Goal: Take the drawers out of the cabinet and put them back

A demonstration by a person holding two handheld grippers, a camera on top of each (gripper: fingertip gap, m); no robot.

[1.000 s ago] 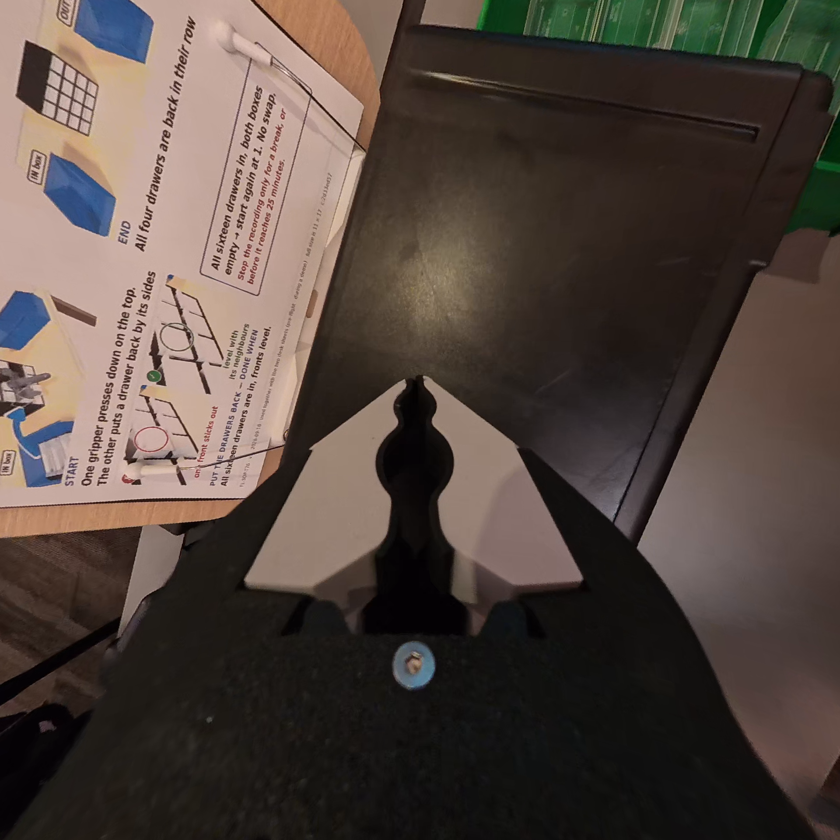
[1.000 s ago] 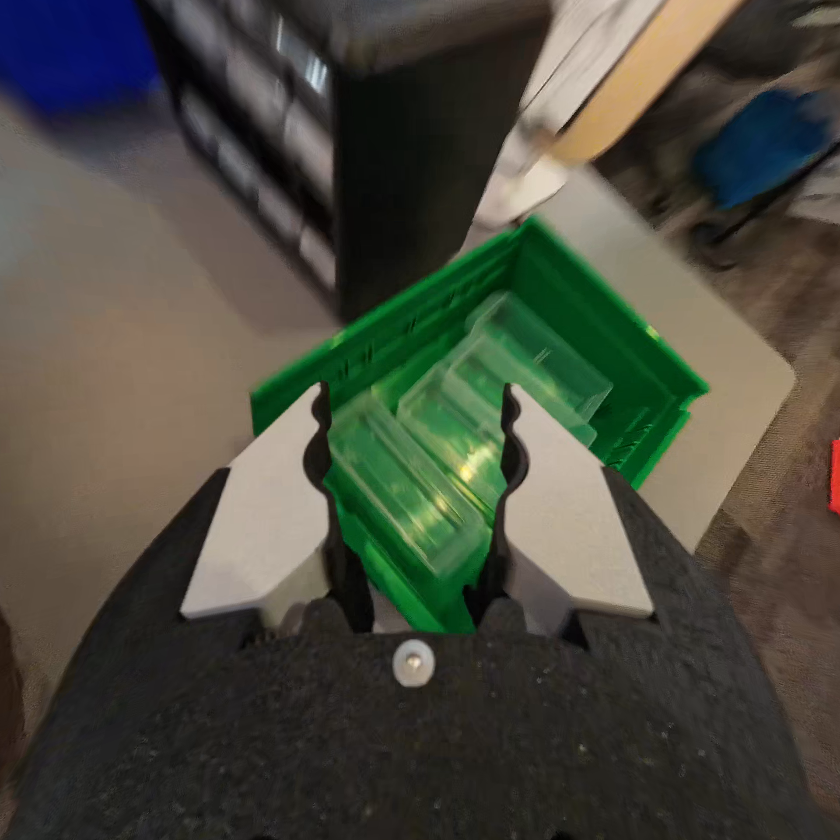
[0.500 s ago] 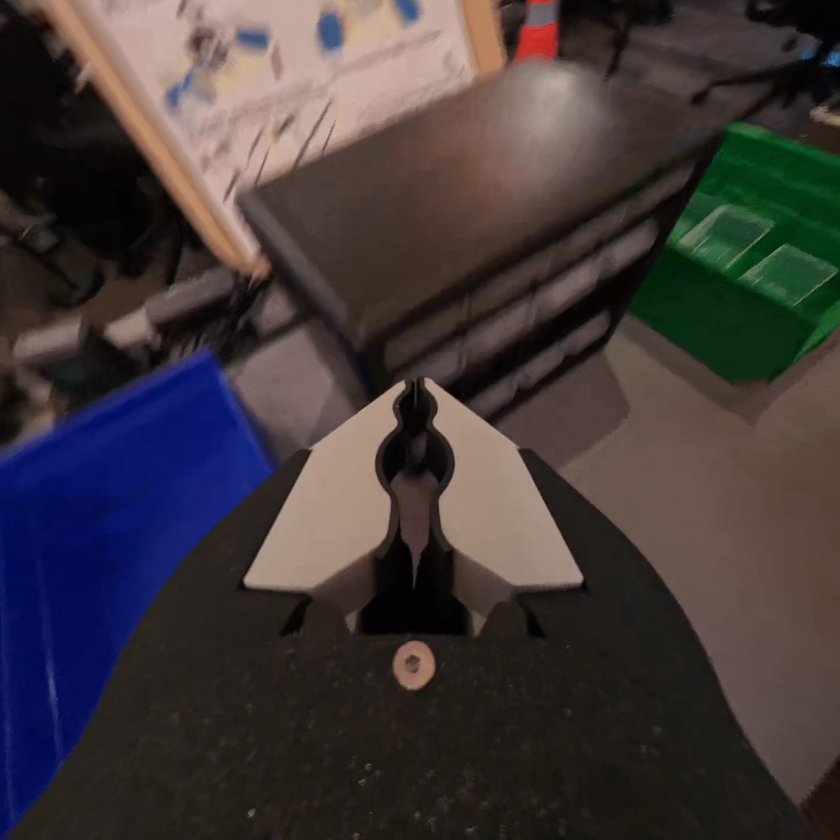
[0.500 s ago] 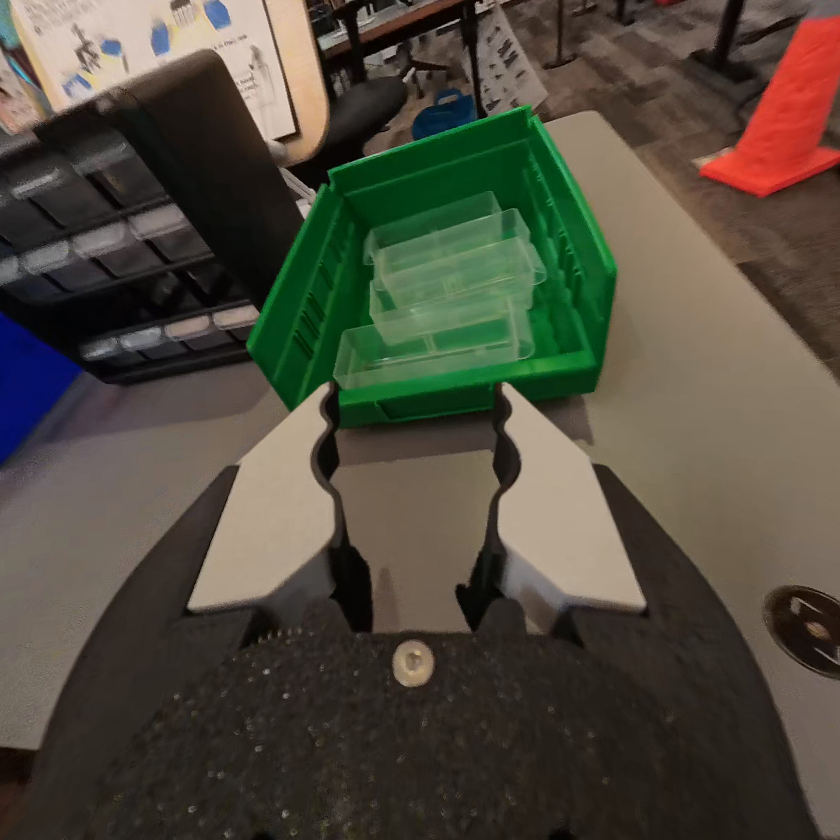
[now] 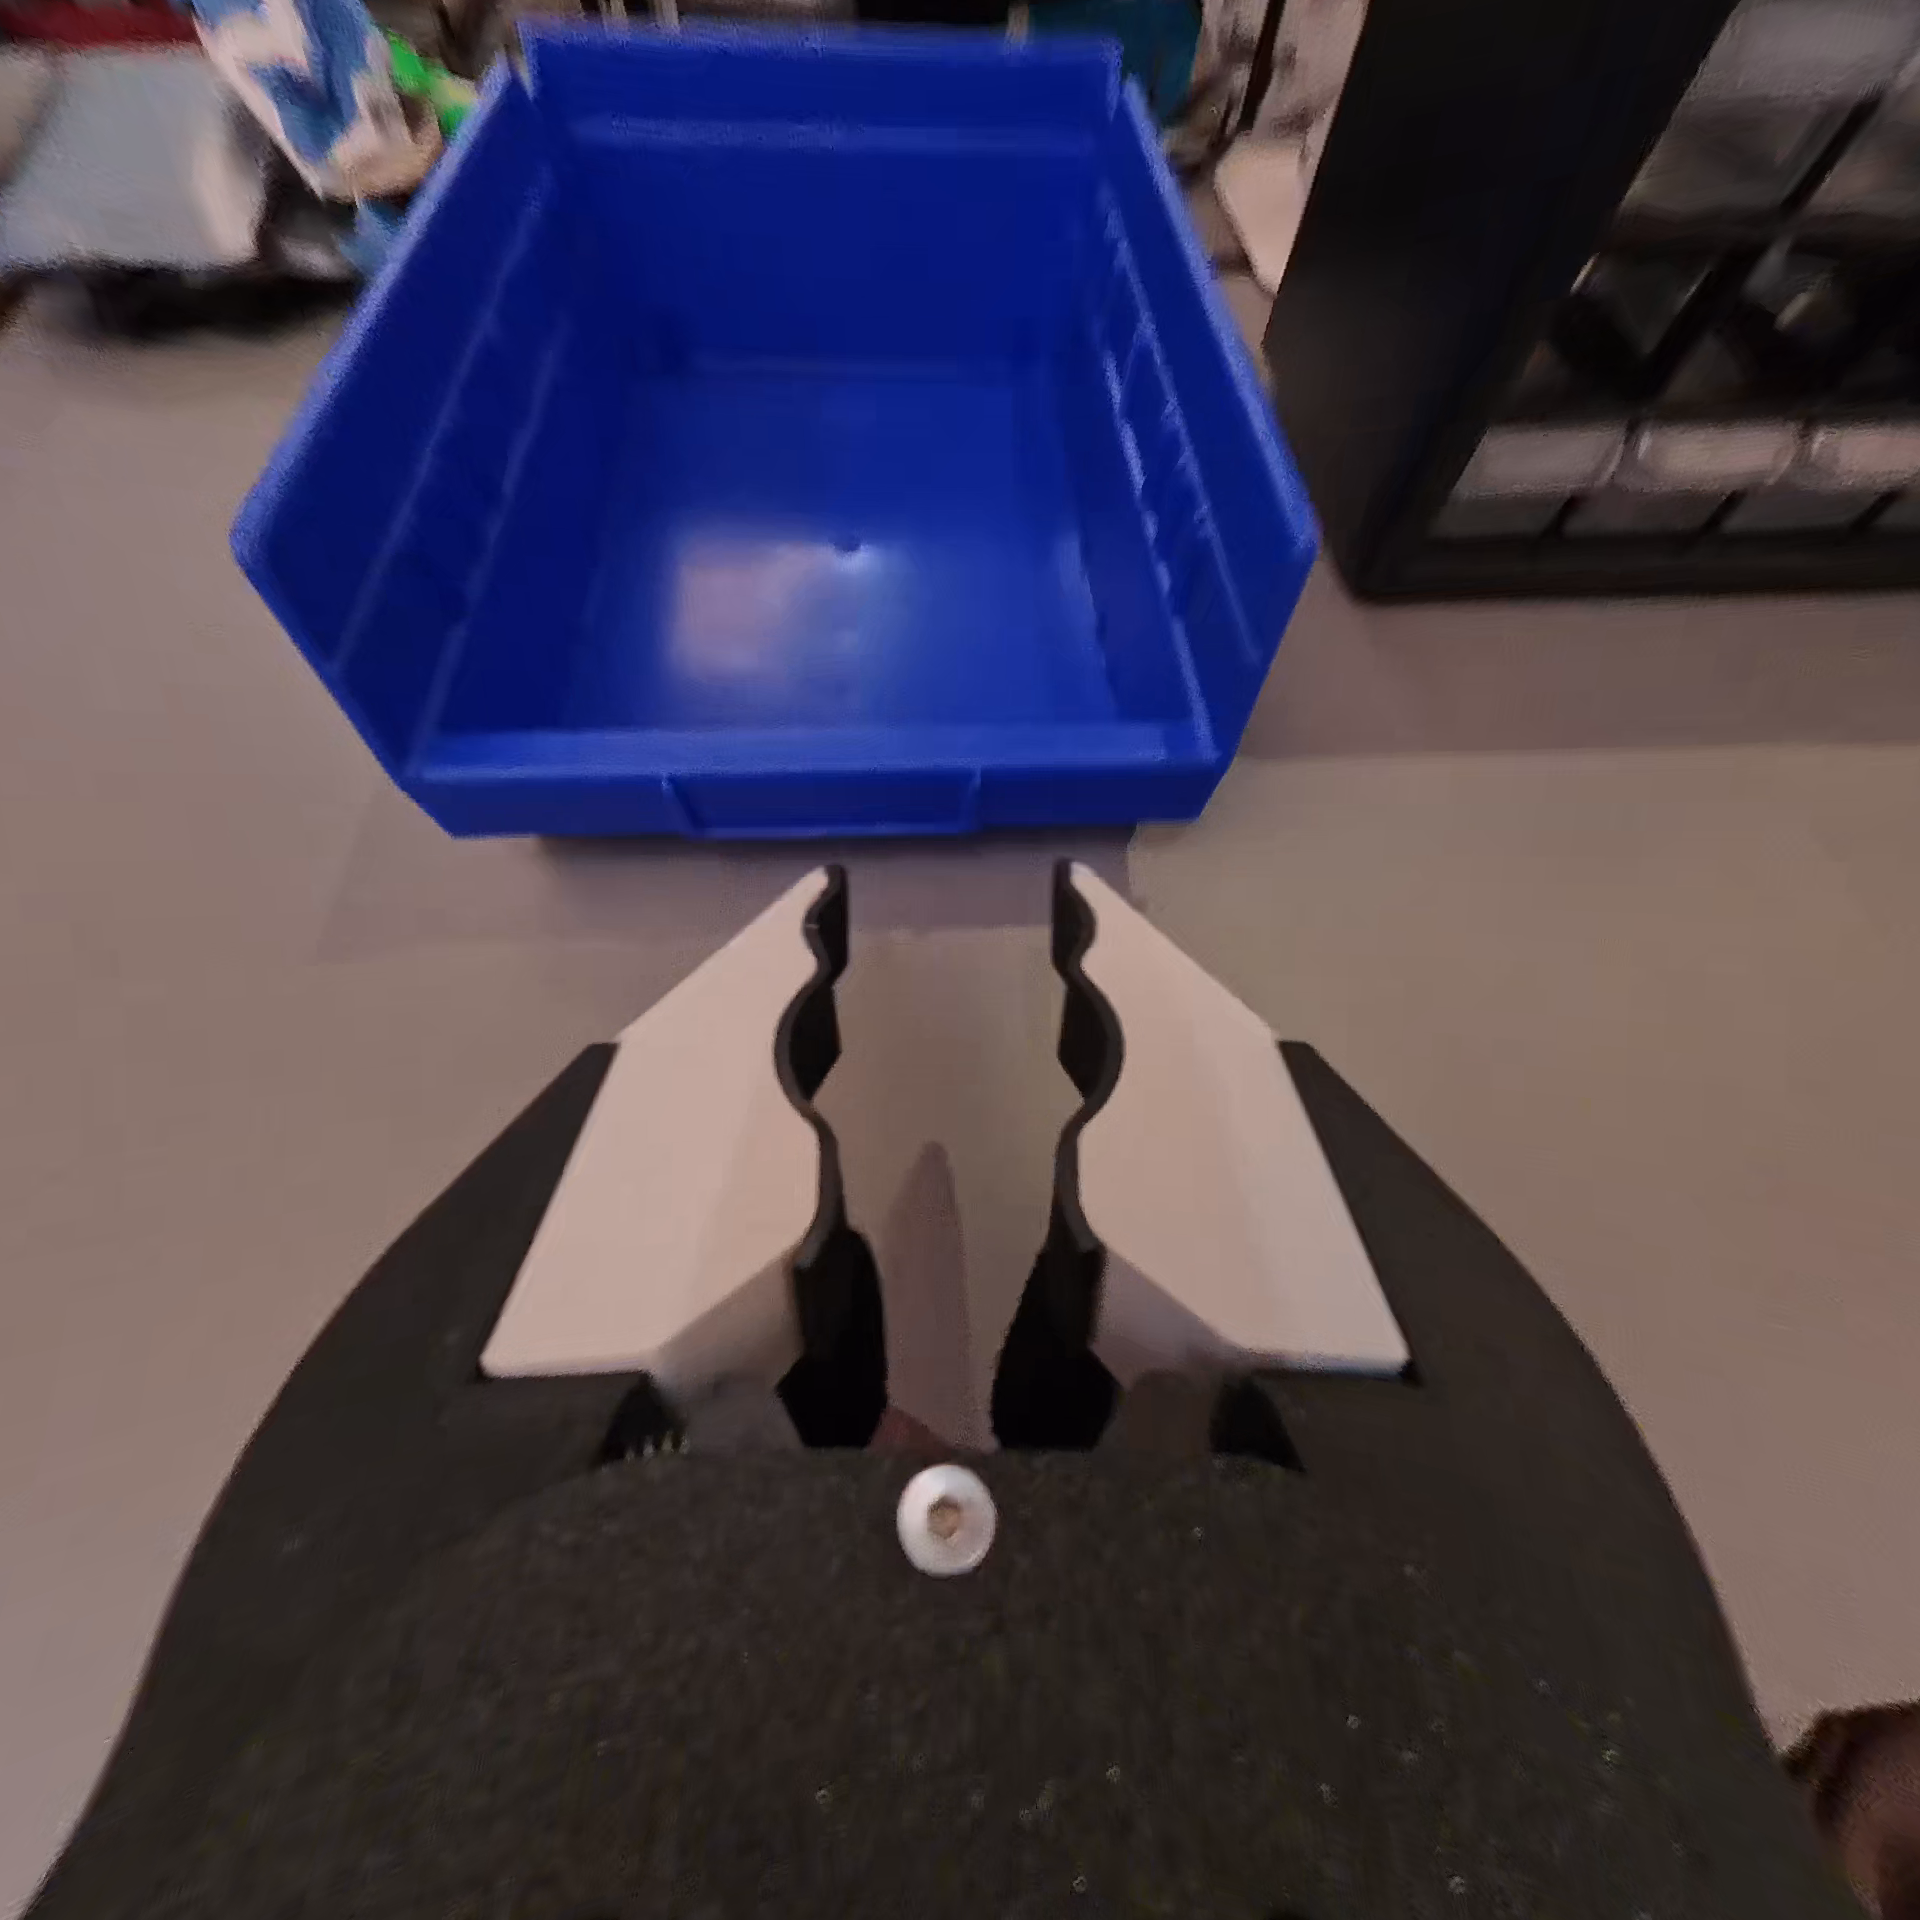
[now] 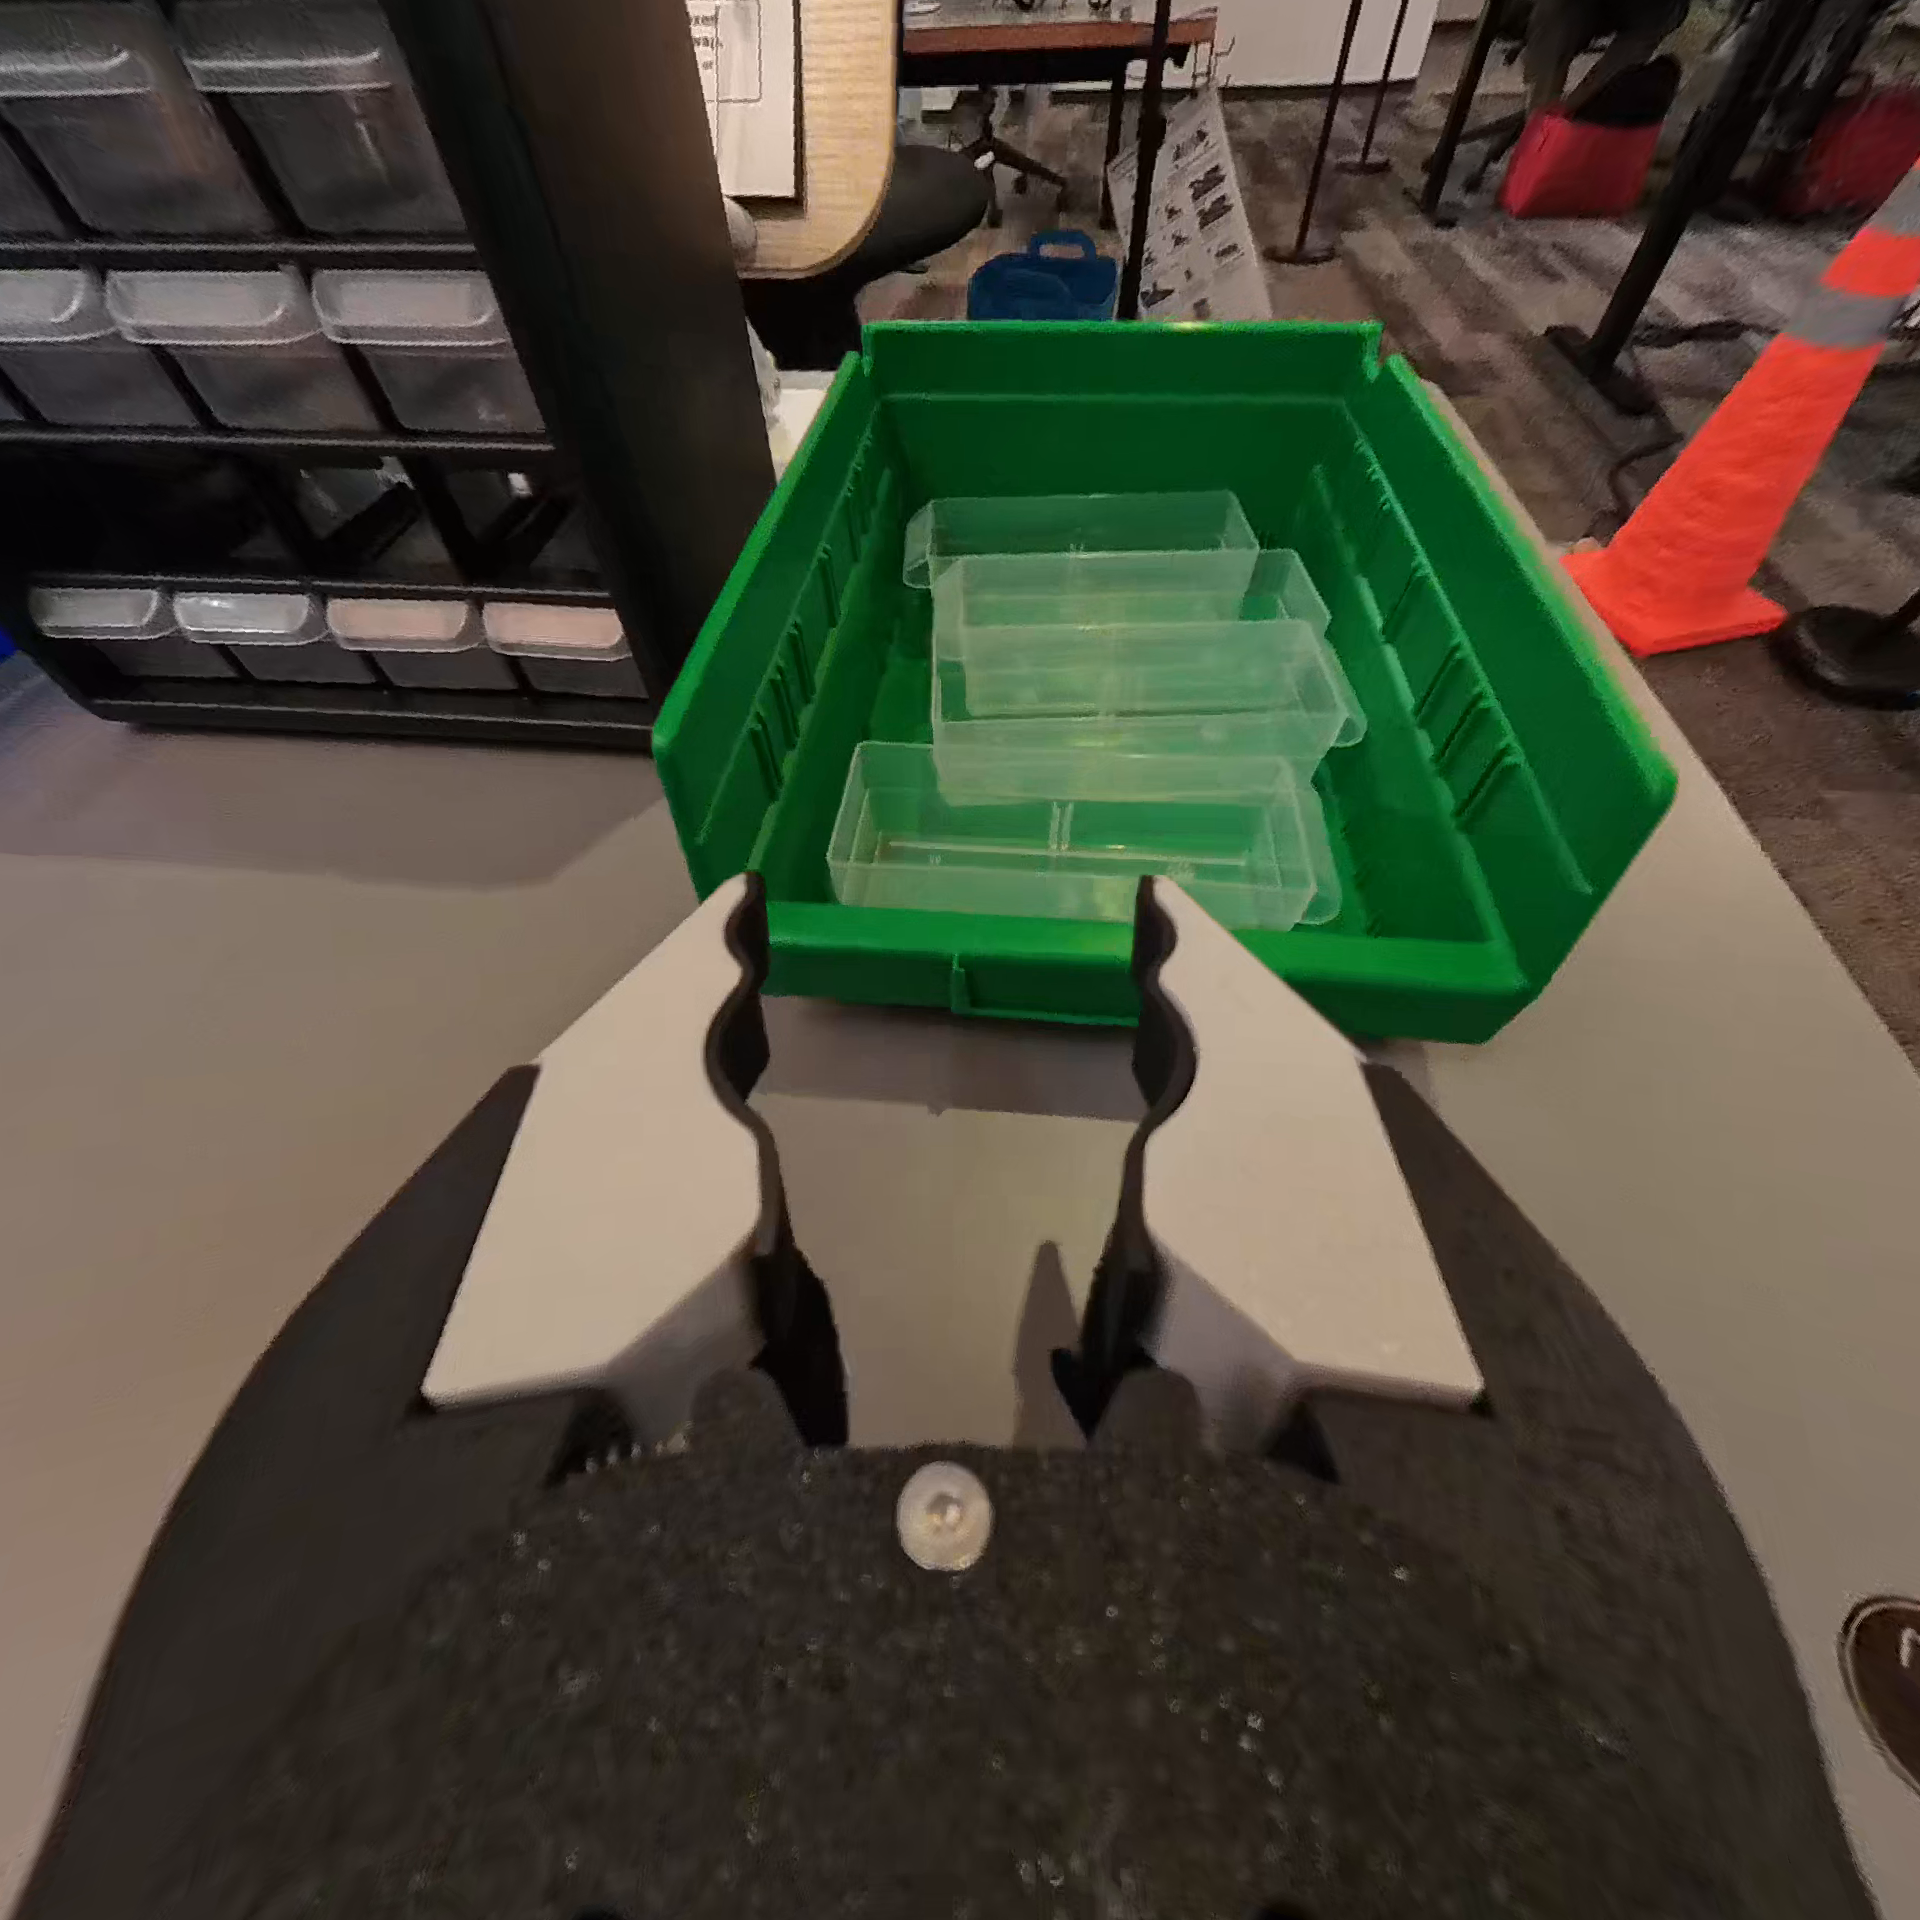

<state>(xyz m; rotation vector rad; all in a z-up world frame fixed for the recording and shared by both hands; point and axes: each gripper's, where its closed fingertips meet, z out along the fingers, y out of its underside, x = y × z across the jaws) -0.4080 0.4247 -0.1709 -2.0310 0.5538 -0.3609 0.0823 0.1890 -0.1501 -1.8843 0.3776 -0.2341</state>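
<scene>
The black drawer cabinet [image 6: 582,312] stands on the grey table at the left of the right wrist view and at the right edge of the left wrist view [image 5: 1455,312]. Clear drawers [image 6: 405,353] sit in most of its slots; one row of slots [image 6: 343,514] is empty. A green bin [image 6: 1507,790] beside it holds several clear drawers [image 6: 1060,842]. My right gripper [image 6: 948,904] is open and empty, just short of the green bin's front wall. My left gripper [image 5: 943,894] is open and empty, in front of an empty blue bin [image 5: 436,499].
The grey table [image 6: 260,1039] stretches under both grippers. An orange cone [image 6: 1756,478] stands on the floor right of the table, with stands and a red bag [image 6: 1579,166] behind it. A wooden board [image 6: 831,125] with a sheet stands behind the cabinet.
My left gripper has swung from the cabinet's top down to face the blue bin, and its jaws have opened. My right gripper has pulled back out of the green bin, still open.
</scene>
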